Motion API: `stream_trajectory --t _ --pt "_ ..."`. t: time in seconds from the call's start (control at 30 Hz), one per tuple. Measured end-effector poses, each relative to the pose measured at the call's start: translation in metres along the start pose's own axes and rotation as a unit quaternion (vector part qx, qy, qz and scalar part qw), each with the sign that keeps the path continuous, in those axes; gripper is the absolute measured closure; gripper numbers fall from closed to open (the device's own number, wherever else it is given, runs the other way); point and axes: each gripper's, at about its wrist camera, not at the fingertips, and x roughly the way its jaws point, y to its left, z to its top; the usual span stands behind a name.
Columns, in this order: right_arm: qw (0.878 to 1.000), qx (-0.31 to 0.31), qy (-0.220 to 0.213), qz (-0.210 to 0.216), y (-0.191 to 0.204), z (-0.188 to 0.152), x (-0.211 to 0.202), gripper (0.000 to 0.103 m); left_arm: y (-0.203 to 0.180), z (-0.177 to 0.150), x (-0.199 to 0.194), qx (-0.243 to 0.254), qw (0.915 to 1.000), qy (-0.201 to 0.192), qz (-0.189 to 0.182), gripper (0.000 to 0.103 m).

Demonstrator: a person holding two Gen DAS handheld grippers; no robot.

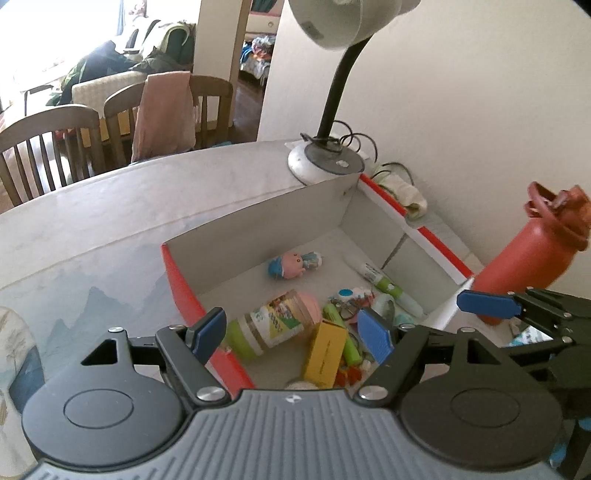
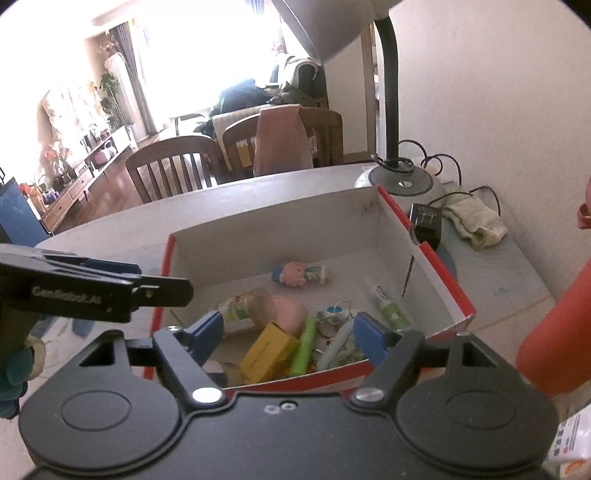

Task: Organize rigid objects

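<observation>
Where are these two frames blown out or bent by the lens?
Left wrist view: the window at upper left is blown out white, and the table edge bows into a curve from fisheye distortion. Right wrist view: the window is overexposed too, washing out the room; the box interior stays evenly lit and readable.

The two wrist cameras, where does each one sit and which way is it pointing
Left wrist: on the left hand-held gripper, open, looking down into the box; the right one's finger shows at right.
Right wrist: on the right hand-held gripper, open, facing the box; the left one shows at left.
Shared: box, doll, lamp.
</observation>
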Motion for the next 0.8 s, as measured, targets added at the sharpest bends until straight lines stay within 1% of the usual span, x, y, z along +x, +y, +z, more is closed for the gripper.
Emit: stream_trajectory --t 0.17,0.2,0.23,0.37,0.43,0.5,0.53,0.73,0.8 --pt "1.000 -0.004 -0.027 -0.003 0.011 -0.006 -0.020 0.018 0.004 -0.012 -0.022 0.008 0.9998 -0.018 -0.003 0.025" --pt "1.000 -0.003 -0.031 -0.004 0.012 -0.007 -0.024 0.017 0.004 -0.014 -0.026 0.008 0.9997 -0.021 -0.005 0.021" --pt "0.999 -0.002 -0.035 -0.004 0.013 -0.008 -0.027 0.017 0.005 -0.017 -0.030 0.008 0.9997 -0.024 -0.005 0.019" --pt "0.999 0.009 -0.045 -0.003 0.013 -0.015 -0.040 0.013 0.007 -0.026 -0.045 0.011 0.9993 -0.037 -0.006 0.018" --pt "0.999 0.016 -0.050 -0.001 0.014 -0.019 -0.046 0.012 0.006 -0.030 -0.051 0.015 0.9990 -0.042 -0.004 0.016" --pt "0.998 0.023 -0.056 0.001 0.015 -0.023 -0.052 0.009 0.007 -0.034 -0.056 0.015 0.9988 -0.045 -0.007 0.007" --pt "0.998 0.027 -0.060 0.002 0.015 -0.024 -0.055 0.009 0.008 -0.036 -0.059 0.013 0.9988 -0.047 -0.008 0.005" --pt "0.995 0.041 -0.084 0.020 0.021 -0.032 -0.072 0.001 0.007 -0.047 -0.073 0.019 0.9983 -0.054 -0.009 0.001" --pt "0.994 0.048 -0.091 0.024 0.024 -0.034 -0.077 0.000 0.006 -0.052 -0.075 0.022 0.9982 -0.054 -0.012 0.001"
